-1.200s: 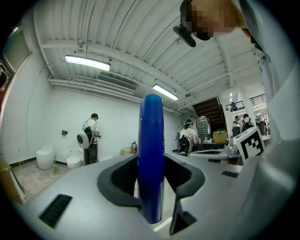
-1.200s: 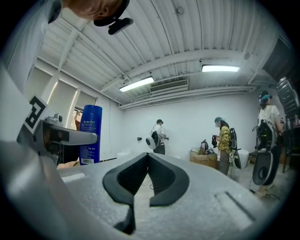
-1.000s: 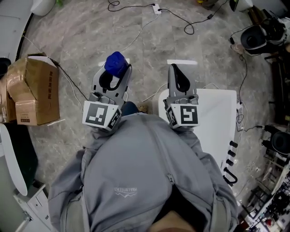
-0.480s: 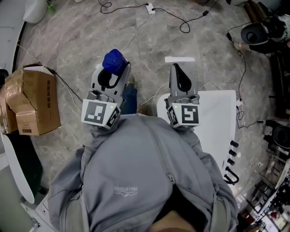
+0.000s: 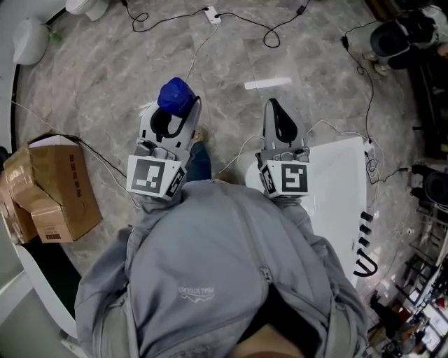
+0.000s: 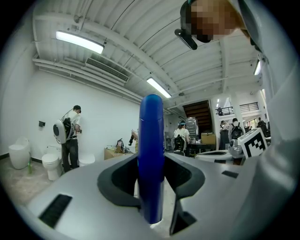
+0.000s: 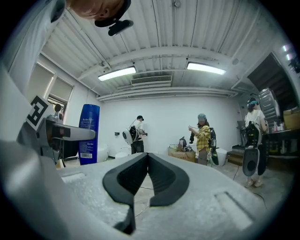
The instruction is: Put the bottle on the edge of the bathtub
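Floor and clutter had slid across the head view since the earlier frames: the cardboard box [image 5: 52, 189] sat lower at the left and the power strip [image 5: 211, 14] had drifted left along the top, while both grippers kept their places ahead of the grey sweatshirt [image 5: 210, 266]. Grey marbled floor tiles [image 5: 231, 63] carried loose black and white cables [image 5: 280, 38], and a white board [image 5: 336, 182] lay on the floor beneath the right gripper [image 5: 273, 106], whose jaws were pressed together with nothing between them. The left gripper [image 5: 173, 115] was clamped on the blue bottle [image 5: 176, 96], which stood upright between its pads above the floor. In the gripper views the room had white walls, a ribbed white ceiling with strip lights [image 7: 117, 73], a toilet [image 6: 49, 165] by the wall and people [image 7: 202, 138] standing about. The bottle's label [image 7: 87, 136] bore white print and a barcode, too small to read; the print on the box and the sweatshirt's chest mark were likewise illegible
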Action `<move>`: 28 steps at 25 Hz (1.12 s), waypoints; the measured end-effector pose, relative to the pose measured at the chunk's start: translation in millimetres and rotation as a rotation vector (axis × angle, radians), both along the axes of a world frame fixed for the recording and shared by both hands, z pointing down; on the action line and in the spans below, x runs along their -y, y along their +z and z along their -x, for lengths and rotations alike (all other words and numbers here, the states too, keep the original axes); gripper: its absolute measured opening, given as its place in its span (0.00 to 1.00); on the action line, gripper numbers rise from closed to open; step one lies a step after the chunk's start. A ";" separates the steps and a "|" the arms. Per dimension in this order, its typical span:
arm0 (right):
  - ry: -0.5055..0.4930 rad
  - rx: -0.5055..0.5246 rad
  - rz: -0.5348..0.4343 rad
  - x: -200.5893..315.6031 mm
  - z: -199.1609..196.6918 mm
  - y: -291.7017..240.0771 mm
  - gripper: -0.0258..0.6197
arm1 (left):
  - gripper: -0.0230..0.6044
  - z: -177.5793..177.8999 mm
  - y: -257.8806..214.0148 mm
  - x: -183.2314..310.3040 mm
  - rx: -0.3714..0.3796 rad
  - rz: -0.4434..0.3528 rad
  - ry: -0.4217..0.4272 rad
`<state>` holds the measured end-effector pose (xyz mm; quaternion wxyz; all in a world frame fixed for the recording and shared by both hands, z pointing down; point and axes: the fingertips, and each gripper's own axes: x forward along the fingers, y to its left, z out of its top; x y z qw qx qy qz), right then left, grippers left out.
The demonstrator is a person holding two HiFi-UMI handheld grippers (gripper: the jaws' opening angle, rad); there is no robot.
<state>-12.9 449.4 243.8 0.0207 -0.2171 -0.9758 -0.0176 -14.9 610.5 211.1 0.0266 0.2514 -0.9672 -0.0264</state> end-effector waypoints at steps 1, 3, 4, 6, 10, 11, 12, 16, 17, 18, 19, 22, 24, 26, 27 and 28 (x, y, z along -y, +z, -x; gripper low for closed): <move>0.019 0.000 -0.002 -1.4 9.6 -0.2 0.04 | 0.29 12.0 1.2 -0.1 -0.002 0.000 0.023; 0.057 0.004 -0.007 -3.1 29.7 -3.0 0.04 | 0.28 37.8 0.5 0.6 -0.001 0.004 0.070; 0.080 0.006 -0.011 -2.7 39.5 -4.9 0.04 | 0.29 51.0 -1.4 2.0 0.004 0.008 0.097; 0.138 0.005 -0.016 1.6 57.2 -7.8 0.04 | 0.29 76.3 -6.4 7.4 0.020 0.015 0.158; 0.244 -0.004 -0.020 16.3 80.4 -7.5 0.04 | 0.29 116.7 -10.6 27.2 0.040 0.021 0.272; 0.277 -0.004 -0.020 21.8 82.3 -7.4 0.04 | 0.29 123.5 -10.3 34.8 0.042 0.022 0.308; 0.314 -0.002 -0.020 28.2 83.3 -7.6 0.04 | 0.28 129.2 -10.0 43.2 0.044 0.021 0.346; 0.460 0.004 -0.020 55.0 84.8 -8.5 0.04 | 0.28 149.4 -9.3 78.5 0.049 0.020 0.499; 0.499 0.002 -0.019 62.0 83.9 -8.0 0.04 | 0.28 154.2 -9.1 87.6 0.051 0.020 0.537; 0.539 -0.002 -0.019 69.3 82.0 -7.0 0.04 | 0.29 158.7 -8.6 97.0 0.051 0.019 0.575; 0.579 -0.006 -0.020 76.7 79.3 -5.7 0.04 | 0.29 162.4 -7.6 106.5 0.050 0.017 0.612; 0.689 -0.026 -0.024 97.2 67.2 -0.2 0.04 | 0.29 167.8 -3.4 133.9 0.042 0.009 0.712; 0.752 -0.045 -0.026 109.0 55.8 4.2 0.04 | 0.28 166.2 0.3 152.5 0.035 0.002 0.775; 0.807 -0.062 -0.029 120.4 44.3 7.7 0.04 | 0.29 162.6 4.1 171.4 0.023 -0.008 0.832; 0.830 -0.070 -0.030 125.6 39.7 9.0 0.04 | 0.28 160.8 6.2 180.3 0.016 -0.013 0.856; 0.849 -0.077 -0.031 130.4 35.8 10.5 0.04 | 0.28 159.0 8.7 188.5 0.007 -0.016 0.878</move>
